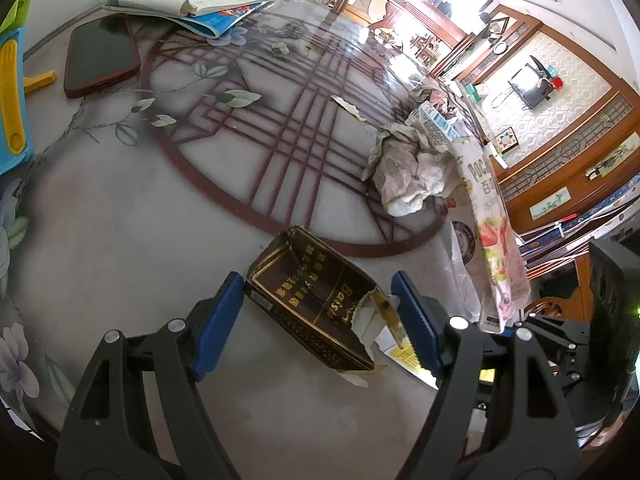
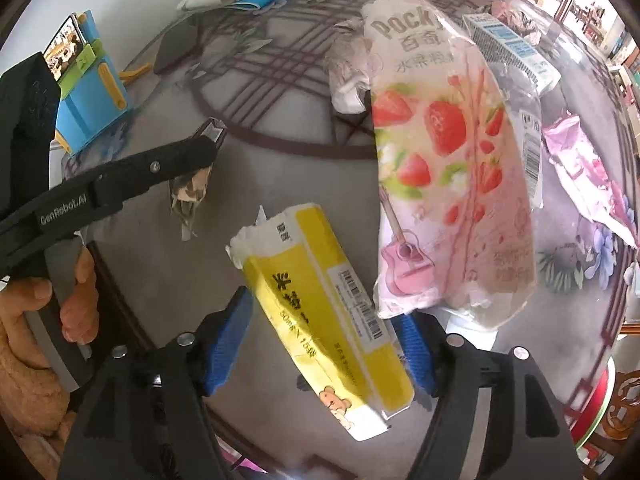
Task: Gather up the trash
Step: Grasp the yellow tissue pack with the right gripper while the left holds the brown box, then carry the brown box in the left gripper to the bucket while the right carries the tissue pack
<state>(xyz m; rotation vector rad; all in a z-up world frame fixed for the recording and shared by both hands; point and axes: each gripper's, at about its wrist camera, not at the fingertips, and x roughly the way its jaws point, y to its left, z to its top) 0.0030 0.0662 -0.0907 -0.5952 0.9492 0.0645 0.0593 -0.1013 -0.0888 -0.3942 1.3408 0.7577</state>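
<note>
A torn dark brown cigarette box lies on the glass table between the wide-open jaws of my left gripper; neither finger visibly presses it. My right gripper is open around a yellow carton lying on the table. A pink Pocky strawberry wrapper stands up from beside the right finger; its grip point is hidden. The wrapper also shows in the left wrist view. Crumpled paper and a small blue-white carton lie further back.
A red phone, books and a blue-yellow toy sit at the far left. A pink foil wrapper lies right. The table edge runs close on the right, with a red stool below.
</note>
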